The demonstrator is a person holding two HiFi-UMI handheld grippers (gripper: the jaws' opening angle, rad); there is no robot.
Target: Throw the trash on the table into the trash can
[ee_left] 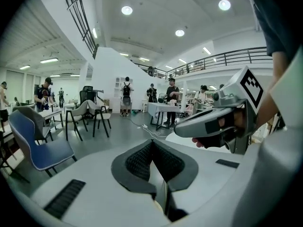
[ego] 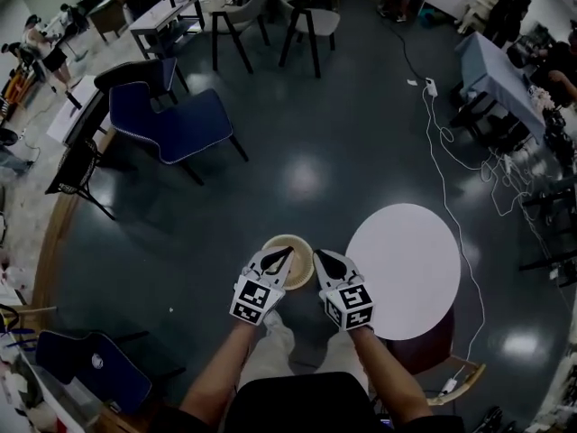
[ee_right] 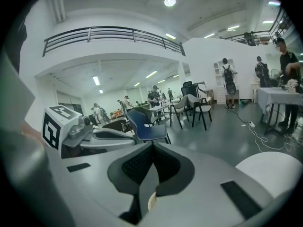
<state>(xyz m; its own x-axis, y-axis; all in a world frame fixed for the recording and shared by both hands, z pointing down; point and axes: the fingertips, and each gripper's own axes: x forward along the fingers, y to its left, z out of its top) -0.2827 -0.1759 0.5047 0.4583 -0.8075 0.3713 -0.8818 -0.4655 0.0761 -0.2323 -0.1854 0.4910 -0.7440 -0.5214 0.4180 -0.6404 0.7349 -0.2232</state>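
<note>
In the head view, a round cream trash can (ego: 297, 271) stands on the dark floor just left of a white round table (ego: 406, 269), and I see nothing on the table's top. My left gripper (ego: 288, 252) and right gripper (ego: 318, 254) hover side by side above the can's rim, both shut with nothing between the pads. The left gripper view shows its closed jaws (ee_left: 152, 143) pointing across the room, with the right gripper (ee_left: 215, 123) beside them. The right gripper view has its closed jaws (ee_right: 152, 145), the left gripper (ee_right: 97, 136) alongside, and a sliver of the can (ee_right: 151, 201) below.
A blue chair (ego: 180, 124) and a black chair (ego: 135, 75) stand to the left across the floor. Grey chairs (ego: 302, 16) and desks sit further back. White cables (ego: 451, 179) trail over the floor right of the table. People work at distant tables.
</note>
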